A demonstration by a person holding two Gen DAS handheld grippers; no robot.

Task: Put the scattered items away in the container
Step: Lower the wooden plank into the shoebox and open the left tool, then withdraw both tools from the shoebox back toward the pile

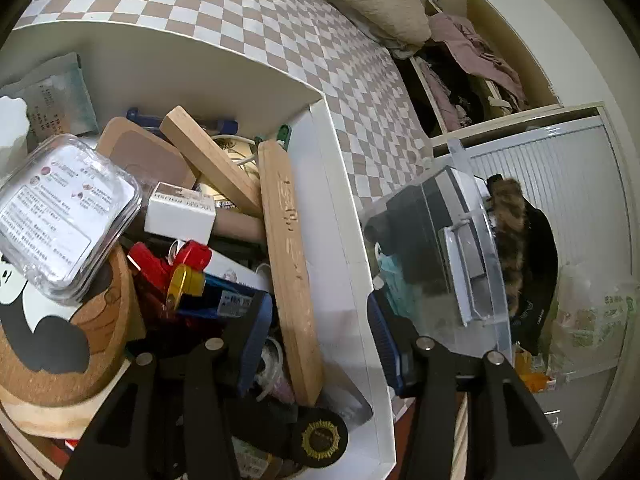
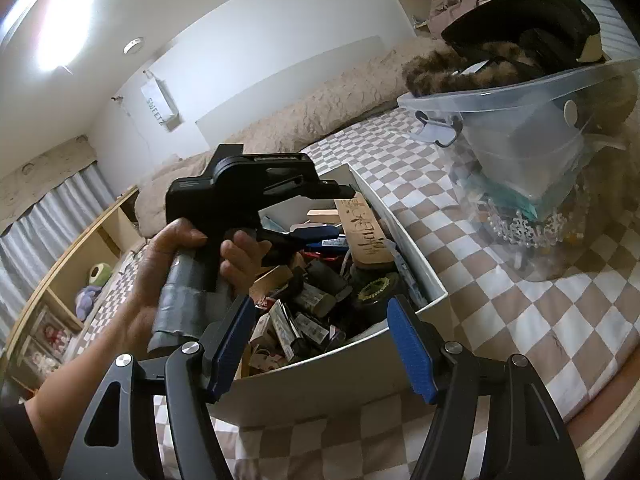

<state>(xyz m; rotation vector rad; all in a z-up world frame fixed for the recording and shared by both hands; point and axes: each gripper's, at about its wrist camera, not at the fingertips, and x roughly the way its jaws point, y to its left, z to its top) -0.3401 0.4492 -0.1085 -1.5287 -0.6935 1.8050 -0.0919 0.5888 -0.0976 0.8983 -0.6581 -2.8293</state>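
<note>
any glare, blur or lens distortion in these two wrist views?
Right wrist view: the ceiling light blows out the upper left corner, and the hand is slightly soft; left wrist view: even light, sharp, with pale reflections on the clear lid; both views: strong fisheye bending of the white box rim and the checked sheet, with dark corners.

White box [image 1: 348, 248] is packed to the rim: long wooden board [image 1: 290, 264] along its right wall, wooden block [image 1: 208, 162] slanting across the far end, clear plastic case [image 1: 66, 216] piled at the left. Hardly a gap left inside. To the right, a strip of checkered cover [image 1: 372, 128] runs open between the box and the clear tub [image 1: 460, 256]. Near side, bare cover [image 2: 520, 320] gives room; the tub [image 2: 532, 136] blocks the far right
</note>
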